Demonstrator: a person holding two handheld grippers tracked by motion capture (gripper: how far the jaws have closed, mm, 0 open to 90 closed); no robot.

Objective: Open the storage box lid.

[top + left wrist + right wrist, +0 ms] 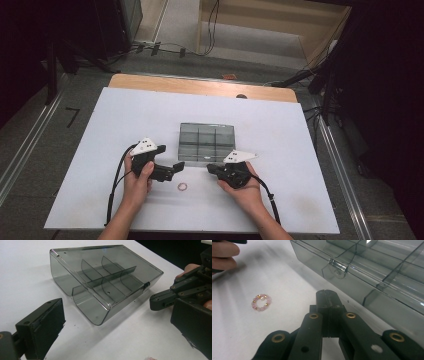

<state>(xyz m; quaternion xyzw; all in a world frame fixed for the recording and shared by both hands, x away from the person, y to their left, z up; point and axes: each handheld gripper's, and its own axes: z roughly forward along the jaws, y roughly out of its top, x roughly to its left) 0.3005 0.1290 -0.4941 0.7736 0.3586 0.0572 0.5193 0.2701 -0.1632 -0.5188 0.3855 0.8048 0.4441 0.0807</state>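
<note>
The landmark is the smoky clear box (207, 142), closed, its latch (338, 267) on the front wall facing the person, its dividers showing through the lid. A small pink-and-gold bead ring (182, 186) lies on the white table (100, 150) just in front of the box and a little toward its left corner, between the two grippers and touching neither. The left gripper (176, 169) sits in front of the box's left corner, its jaws spread wide and holding nothing; in its own view they frame the box's near corner. The right gripper (210, 168) sits in front of the box's middle, close to the front wall, its jaws pressed together on nothing, the tips just short of the latch. The step in hand looks like opening the box so the ring can go in. To do it well, I would bring the right tips up under the latch tab and lift squarely, not sideways, since the light box will probably slide on the smooth table. The left gripper would do best steadying the box's left end, pressing down on the lid's edge or bracing the wall, before the latch is pried. Keep both paths clear of the ring: a careless sweep in front of the box could flick it away.
</note>
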